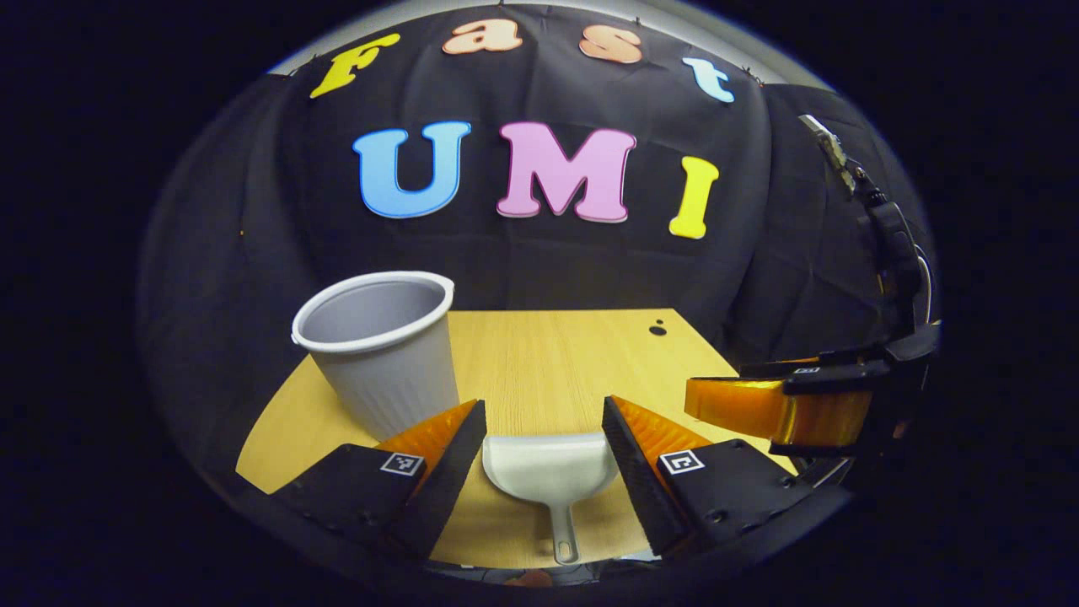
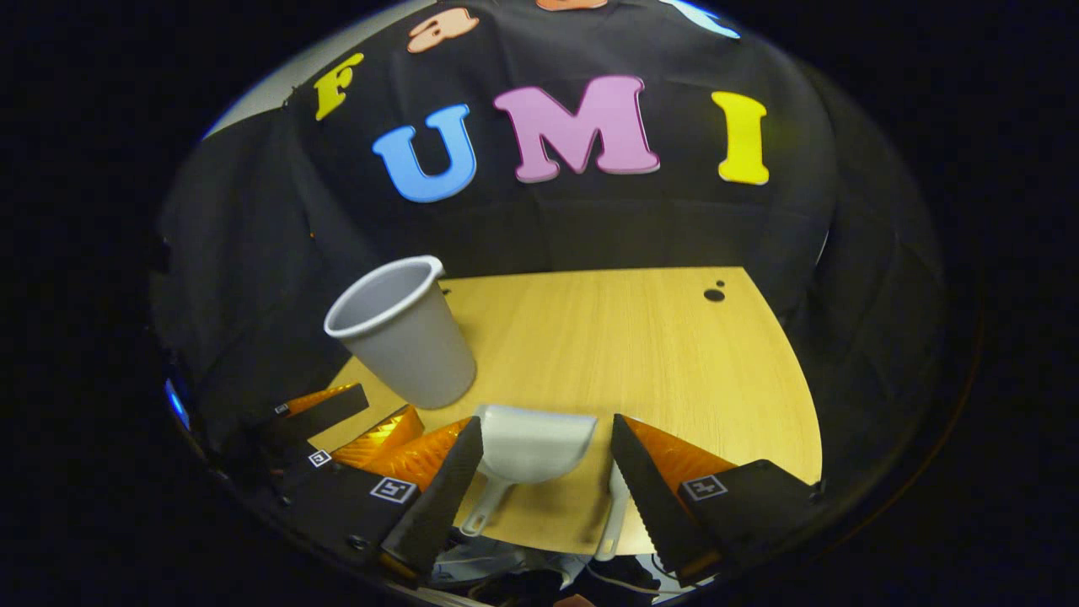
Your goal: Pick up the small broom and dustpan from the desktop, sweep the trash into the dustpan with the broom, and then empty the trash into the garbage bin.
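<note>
- The left gripper (image 1: 544, 438) hangs over the near edge of the wooden counter (image 1: 556, 362). Its two fingers are spread wide and hold nothing.
- The white dustpan (image 1: 548, 472) lies flat on the counter, seen in the gap between those fingers. Its handle points back toward the near edge. The fingers do not touch it.
- The grey bin (image 1: 383, 346) stands upright on the left side of the counter, just behind the left finger. Its open top faces up.
- In the left gripper view, the right gripper (image 1: 759, 406) pokes in from the right side, off the edge of the counter.
- In the right gripper view, the right gripper (image 2: 544, 455) is spread wide too and holds nothing.
- There the dustpan (image 2: 527, 443) sits between its fingers, and the bin (image 2: 405, 333) is just behind and to the left.
- A thin white handle (image 2: 614, 514) lies by the right finger. I cannot tell if it is the broom.
- The left gripper (image 2: 362, 438) shows low on the left of the right gripper view, near the bin.
</note>
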Demonstrator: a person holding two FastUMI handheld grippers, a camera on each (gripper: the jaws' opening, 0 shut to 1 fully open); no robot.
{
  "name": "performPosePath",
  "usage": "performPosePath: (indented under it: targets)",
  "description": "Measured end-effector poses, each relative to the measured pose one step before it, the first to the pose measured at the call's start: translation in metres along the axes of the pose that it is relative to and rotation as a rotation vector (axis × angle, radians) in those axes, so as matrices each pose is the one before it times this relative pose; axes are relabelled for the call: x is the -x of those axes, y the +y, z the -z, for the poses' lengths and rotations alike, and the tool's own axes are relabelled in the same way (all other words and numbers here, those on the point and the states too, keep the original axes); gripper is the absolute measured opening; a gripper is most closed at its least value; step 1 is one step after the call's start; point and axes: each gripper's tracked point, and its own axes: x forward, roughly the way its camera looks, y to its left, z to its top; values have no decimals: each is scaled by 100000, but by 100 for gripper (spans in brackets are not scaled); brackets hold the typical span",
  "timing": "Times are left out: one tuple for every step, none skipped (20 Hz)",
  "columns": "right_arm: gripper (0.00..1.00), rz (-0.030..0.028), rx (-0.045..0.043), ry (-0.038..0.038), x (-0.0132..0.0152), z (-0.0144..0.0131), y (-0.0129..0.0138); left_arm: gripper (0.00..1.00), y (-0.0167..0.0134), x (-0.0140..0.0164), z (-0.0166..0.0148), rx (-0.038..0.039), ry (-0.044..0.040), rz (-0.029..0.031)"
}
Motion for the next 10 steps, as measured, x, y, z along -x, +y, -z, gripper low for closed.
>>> performPosePath:
  targets:
    - [97, 1328, 1129, -5763, 1297, -1479, 54, 84, -152, -213, -64, 989, -3657, 159]
    - [97, 1654, 2521, -6420, 1028, -1657, 285, 84, -106, 269, -203, 1104, -3740, 1079]
    - [98, 1242, 3019, -6138, 1132, -1480, 72, 84, 118, 409, -308, 972, -3921, 313]
    - [98, 522, 3643, -5315, 1170, -1702, 154, 84, -1, 506, -297, 171, -3643, 351]
    - [97, 270, 2822, -4100, 1102, -1463, 376, 83, 114, 597, -181, 433, -3082, -1643]
    - [97, -437, 1499, -3962, 958, -1176, 276, 84, -285, 1033, -591, 348, -3508, -780]
    - [97, -929, 752, -4306, 718, -973, 68, 84, -134, 1518, -1044, 518, -4371, -1078]
    - [97, -867, 338, -3702, 475, -773, 82, 83, -107, 1502, -1318, 160, -4098, -1756]
    - [97, -781, 280, -3306, 482, -822, 2, 83, -225, 1299, -1887, -323, -6324, -1448]
    - [97, -655, -213, -2894, 657, -824, -256, 82, -103, 1364, -2215, -633, -8369, -1955]
